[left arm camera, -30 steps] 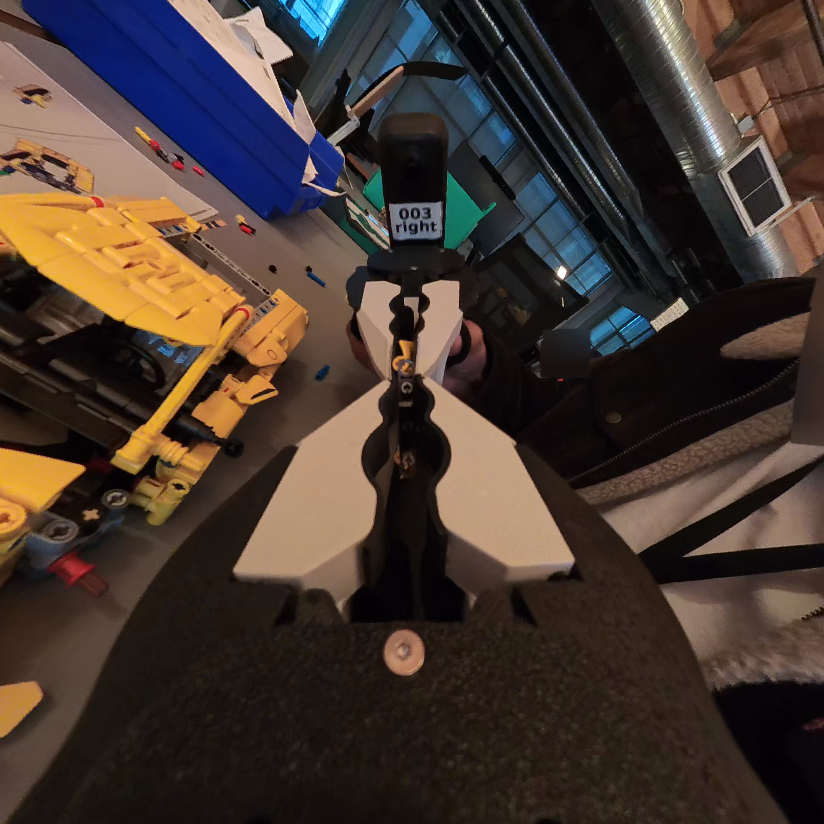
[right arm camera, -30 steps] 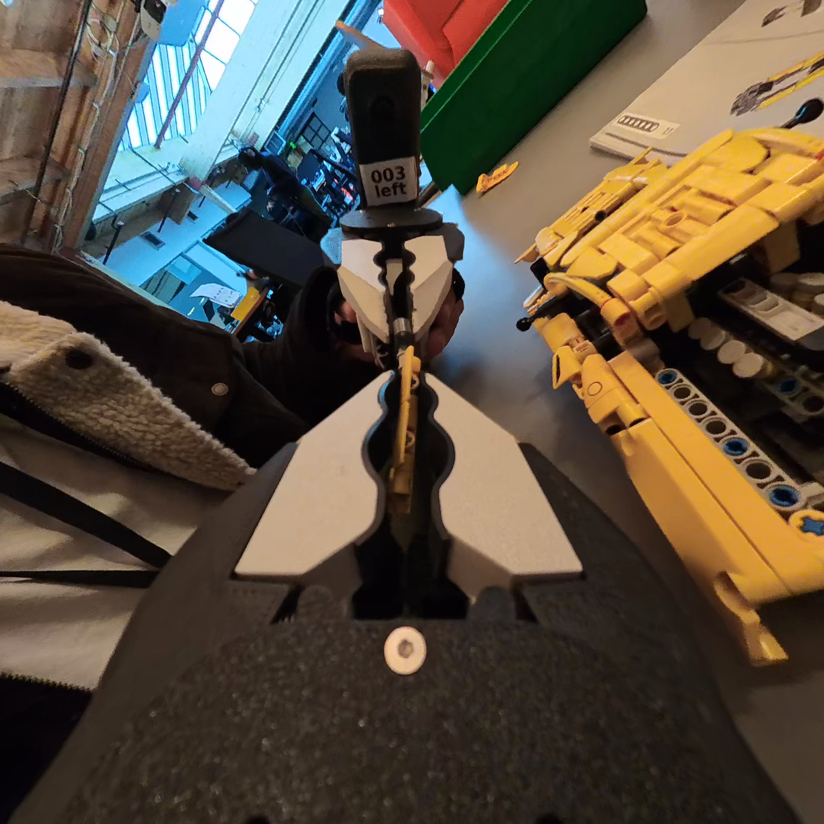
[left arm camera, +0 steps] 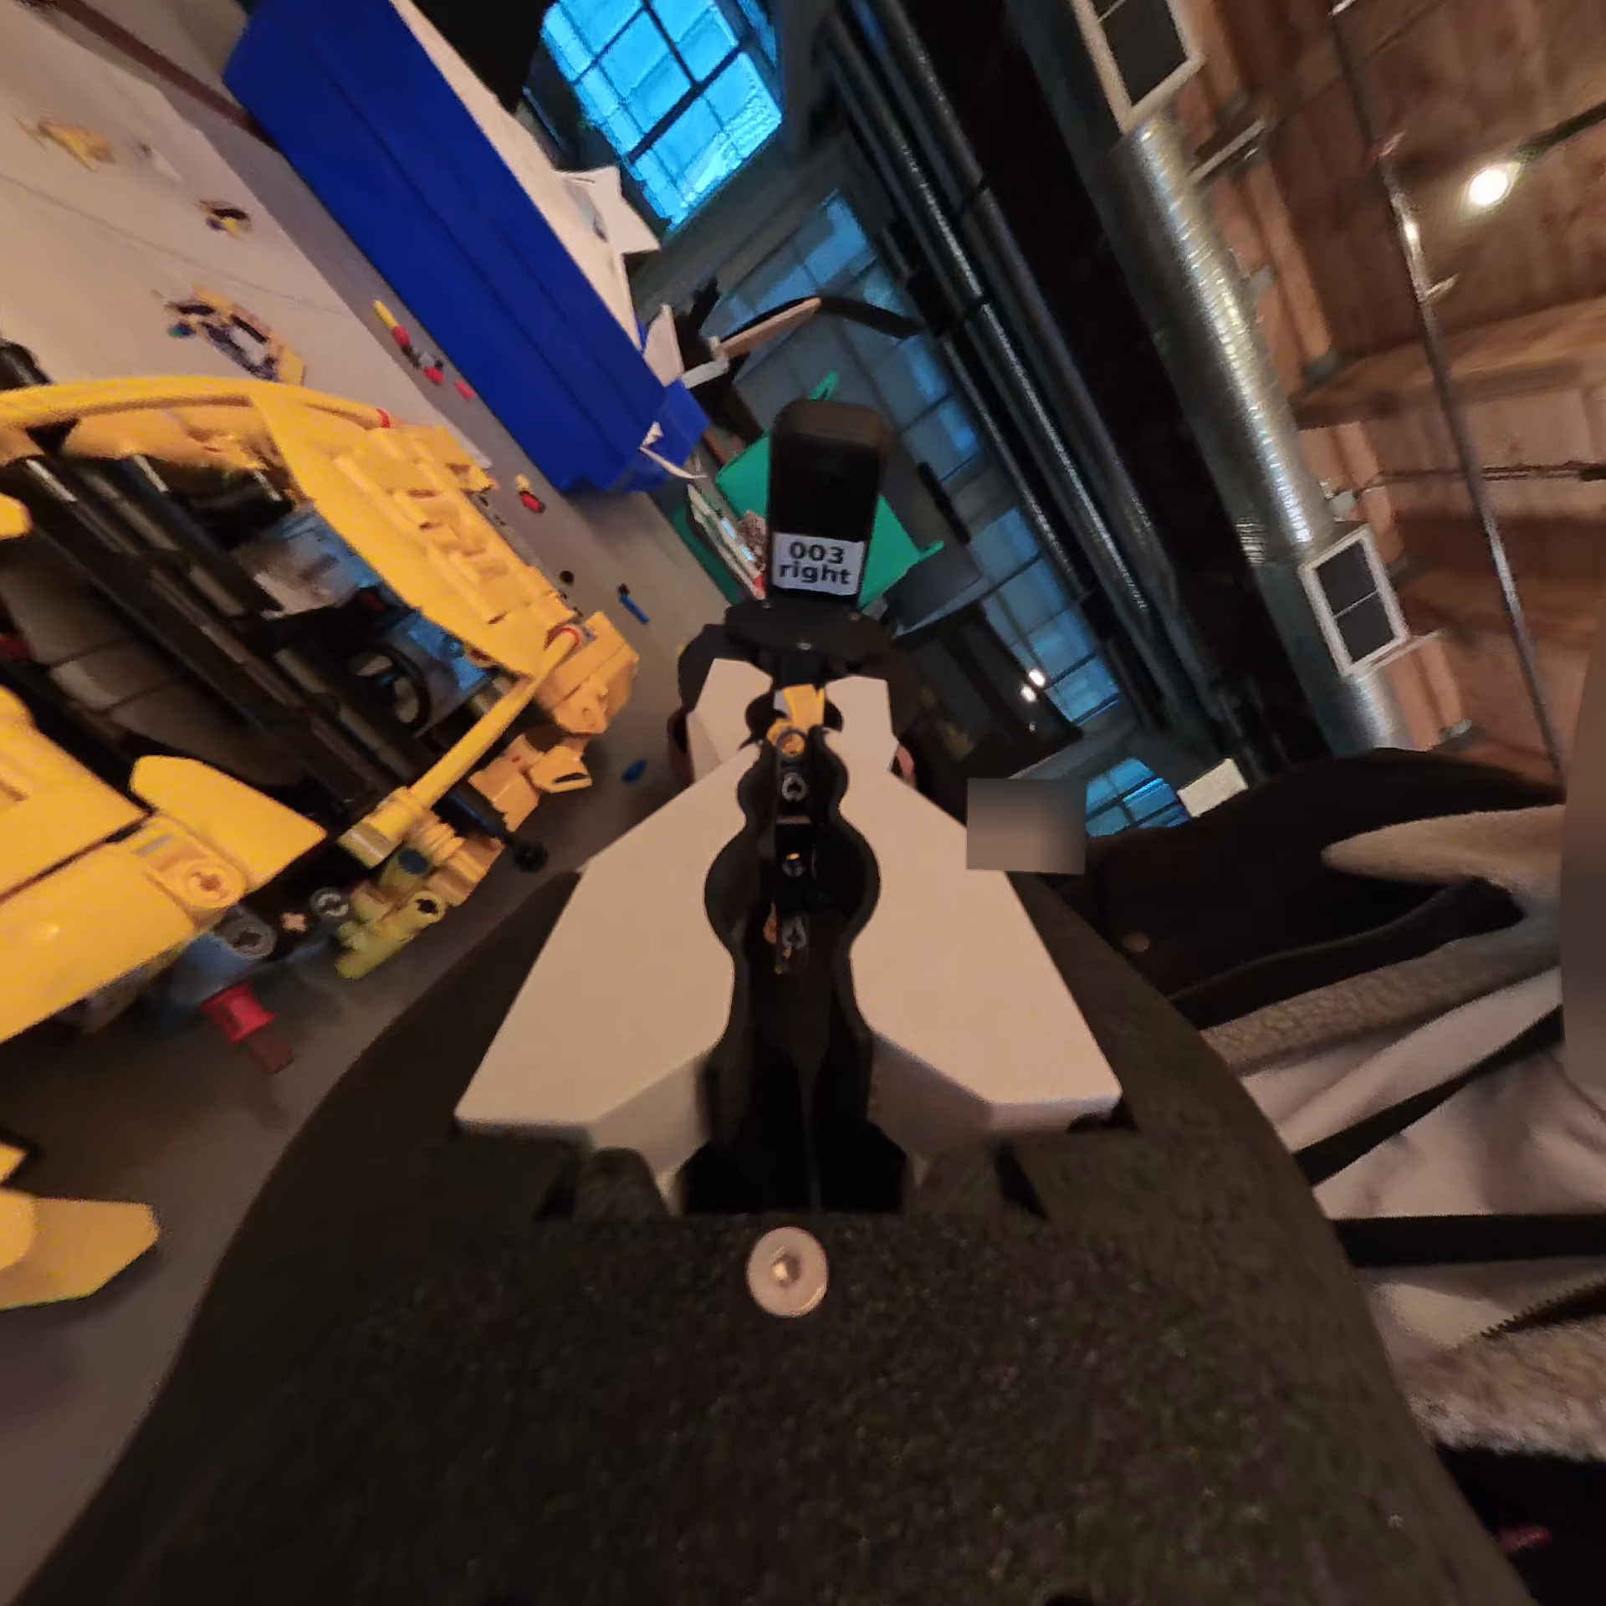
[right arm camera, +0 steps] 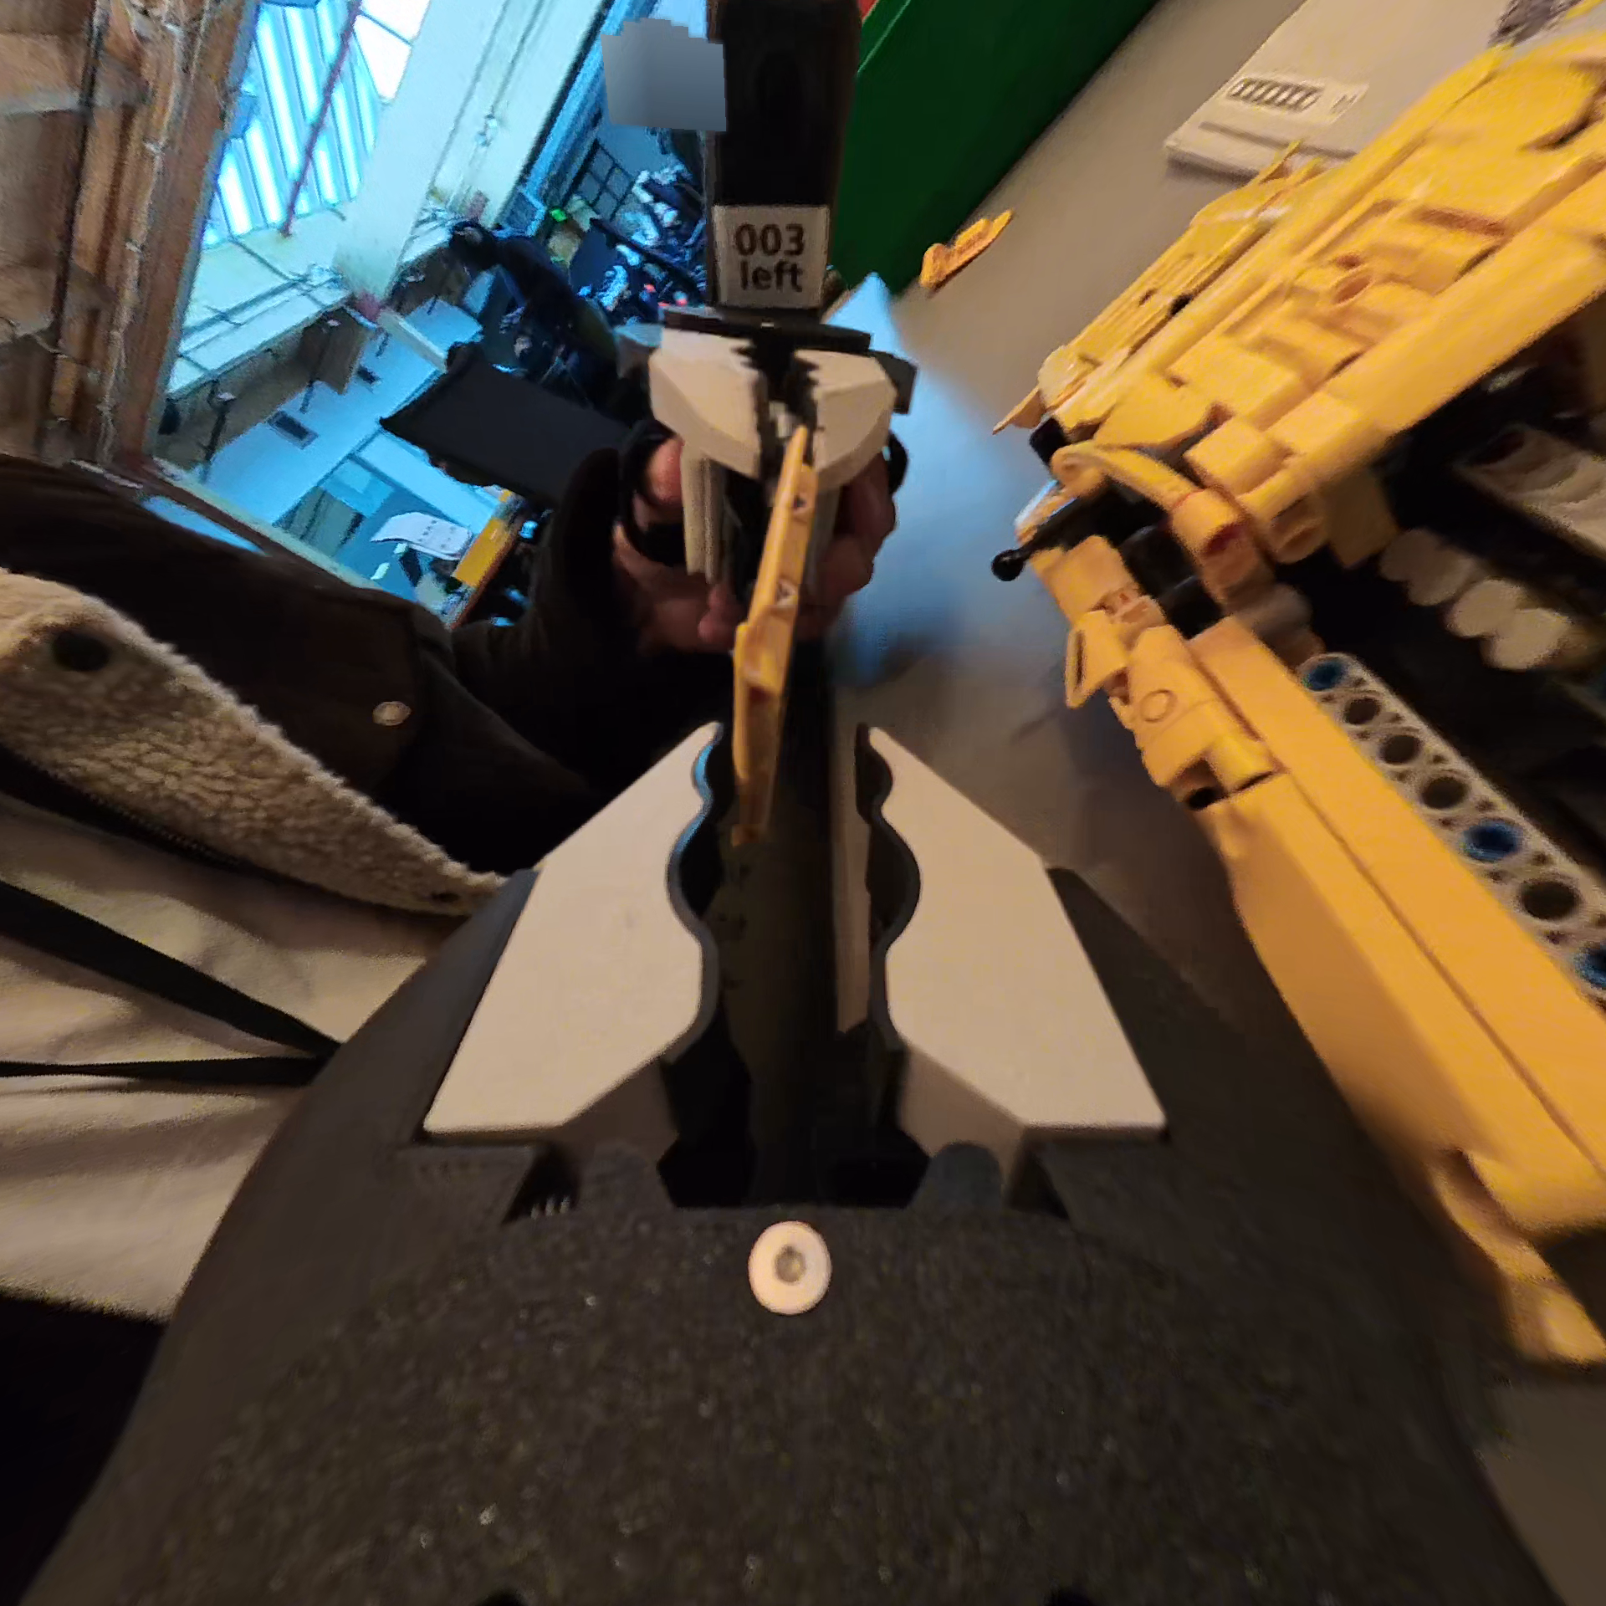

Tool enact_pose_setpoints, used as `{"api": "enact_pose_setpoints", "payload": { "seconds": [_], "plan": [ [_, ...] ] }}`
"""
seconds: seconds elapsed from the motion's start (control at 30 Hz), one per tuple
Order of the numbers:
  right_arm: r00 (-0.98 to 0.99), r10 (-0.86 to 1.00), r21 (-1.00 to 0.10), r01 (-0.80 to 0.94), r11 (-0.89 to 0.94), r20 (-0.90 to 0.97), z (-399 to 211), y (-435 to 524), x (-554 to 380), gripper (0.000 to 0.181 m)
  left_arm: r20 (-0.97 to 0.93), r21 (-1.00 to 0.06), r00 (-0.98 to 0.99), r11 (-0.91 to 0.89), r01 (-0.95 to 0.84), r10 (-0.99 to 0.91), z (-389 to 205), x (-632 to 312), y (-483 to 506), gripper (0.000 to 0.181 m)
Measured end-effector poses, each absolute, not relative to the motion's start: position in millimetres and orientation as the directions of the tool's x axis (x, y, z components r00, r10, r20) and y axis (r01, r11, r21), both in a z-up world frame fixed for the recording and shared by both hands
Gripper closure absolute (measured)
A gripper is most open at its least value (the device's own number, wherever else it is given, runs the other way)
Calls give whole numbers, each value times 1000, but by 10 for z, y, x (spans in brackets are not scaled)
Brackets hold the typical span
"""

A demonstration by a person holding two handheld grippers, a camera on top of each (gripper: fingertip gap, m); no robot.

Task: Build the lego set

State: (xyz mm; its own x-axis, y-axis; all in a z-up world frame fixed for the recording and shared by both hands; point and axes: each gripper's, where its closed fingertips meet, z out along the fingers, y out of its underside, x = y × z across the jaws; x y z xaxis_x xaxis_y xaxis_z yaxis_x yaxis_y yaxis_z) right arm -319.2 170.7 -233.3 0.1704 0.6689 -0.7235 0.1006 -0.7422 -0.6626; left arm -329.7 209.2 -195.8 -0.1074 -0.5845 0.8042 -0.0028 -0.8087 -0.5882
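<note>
My left gripper (left arm camera: pixel 786 756) is shut on a thin Lego piece with a black holed part (left arm camera: pixel 793 799) and a long yellow panel (right arm camera: pixel 769 626). My right gripper (right arm camera: pixel 786 739) faces it tip to tip, with its jaws open. The panel's free end lies between the right fingers, against the left one. The left gripper also shows in the right wrist view (right arm camera: pixel 782 417), held by a hand. The right gripper shows in the left wrist view (left arm camera: pixel 795 704). The big yellow Lego car (left arm camera: pixel 391 521) stands on the grey table beside both grippers (right arm camera: pixel 1304 348).
A blue bin (left arm camera: pixel 452 261) and a green bin (right arm camera: pixel 956 130) stand at the table's far side. An instruction booklet (right arm camera: pixel 1260 113) lies behind the car. Small loose parts (left arm camera: pixel 417 348) and a yellow panel (left arm camera: pixel 69 1243) lie on the table. A person's jacket (right arm camera: pixel 174 739) is close by. The tips of one gripper are about 6 cm away from the tips of the other.
My right gripper has opened and let go of the yellow panel. The left gripper still holds the piece. The two grippers have drawn slightly apart and both views have tilted.
</note>
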Motion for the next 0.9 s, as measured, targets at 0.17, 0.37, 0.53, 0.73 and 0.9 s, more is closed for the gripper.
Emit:
{"api": "enact_pose_setpoints", "payload": {
  "seconds": [0.17, 0.37, 0.53, 0.73, 0.9],
  "plan": [
    [139, 647, -656, -25, -755, -750, -2144, 1830, -3040, 173, 786, -617, -77, -787, -30, -613, -1998, -3288, 2046, 175],
    [127, 590, -603, -110, -790, -797, -2094, 1942, -2848, 175, 728, -680, -42, -712, -176, -684, -2152, -3157, 1822, 174],
    [154, 572, -591, -151, -792, -806, -2075, 2004, -2776, 175, 686, -724, 3, -683, -99, -728, -2076, -3226, 1952, 174],
    [173, 382, -419, -360, -833, -908, -2134, 2119, -2408, 175, 373, -916, 306, -401, -31, -876, -1967, -3541, 2381, 175],
    [265, 245, -330, -354, -875, -933, -2437, 1924, -2312, 174, 244, -952, 353, -292, -89, -903, -1997, -3546, 2380, 175]
  ]
}}
